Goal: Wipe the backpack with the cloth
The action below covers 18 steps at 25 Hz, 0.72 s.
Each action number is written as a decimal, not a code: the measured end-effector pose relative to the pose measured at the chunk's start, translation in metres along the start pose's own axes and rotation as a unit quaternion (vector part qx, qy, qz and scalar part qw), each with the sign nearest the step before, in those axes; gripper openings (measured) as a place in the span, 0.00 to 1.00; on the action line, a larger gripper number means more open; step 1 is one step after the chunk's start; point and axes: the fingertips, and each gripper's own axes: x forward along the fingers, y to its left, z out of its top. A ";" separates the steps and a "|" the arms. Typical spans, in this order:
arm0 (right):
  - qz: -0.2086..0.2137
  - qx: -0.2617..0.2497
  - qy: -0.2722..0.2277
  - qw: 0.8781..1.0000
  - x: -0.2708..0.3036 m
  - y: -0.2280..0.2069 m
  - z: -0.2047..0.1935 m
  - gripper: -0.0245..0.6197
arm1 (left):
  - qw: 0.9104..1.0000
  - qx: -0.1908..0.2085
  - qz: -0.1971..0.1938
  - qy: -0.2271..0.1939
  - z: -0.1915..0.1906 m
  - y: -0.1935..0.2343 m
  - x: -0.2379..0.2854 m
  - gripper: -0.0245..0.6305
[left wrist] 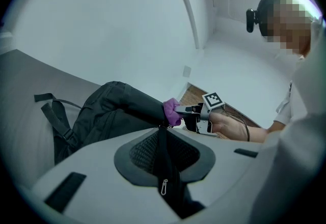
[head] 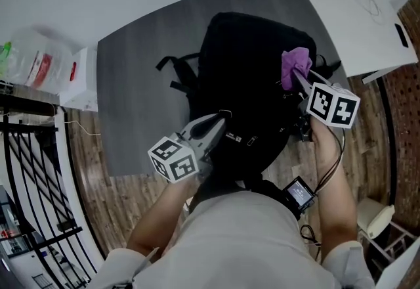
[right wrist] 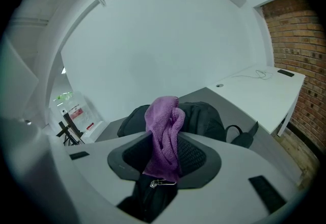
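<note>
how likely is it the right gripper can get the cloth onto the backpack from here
Probably yes: the right gripper grips the cloth right over the backpack with nothing between them, and the left gripper pinches the backpack's near end.

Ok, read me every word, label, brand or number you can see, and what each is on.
No text reads clearly.
Clear plastic bag, red and green print: too blurred to read.
White box, red mark: too small to read.
Small black screen: too small to read.
Black-and-white marker cubes: square patterns only, no words.
</note>
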 end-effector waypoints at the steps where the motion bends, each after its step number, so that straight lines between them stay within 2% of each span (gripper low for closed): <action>1: -0.006 0.000 -0.002 1.000 -0.004 -0.005 -0.001 0.25 | 1.000 0.002 0.001 -0.001 0.000 0.000 -0.001 0.08; 5: -0.055 0.008 -0.002 0.998 -0.021 -0.033 -0.011 0.25 | 1.000 0.002 0.000 0.000 -0.005 0.002 -0.009 0.08; 10: -0.135 0.021 -0.017 0.991 -0.047 -0.063 -0.010 0.25 | 1.000 0.014 0.001 0.000 0.000 0.014 -0.018 0.08; 14: -0.138 0.020 -0.041 0.989 -0.052 -0.034 -0.009 0.25 | 1.000 0.012 -0.005 0.003 0.001 0.029 -0.031 0.08; 18: -0.099 0.001 -0.036 0.994 -0.033 0.026 -0.020 0.25 | 1.000 0.009 -0.011 0.005 0.002 0.039 -0.041 0.08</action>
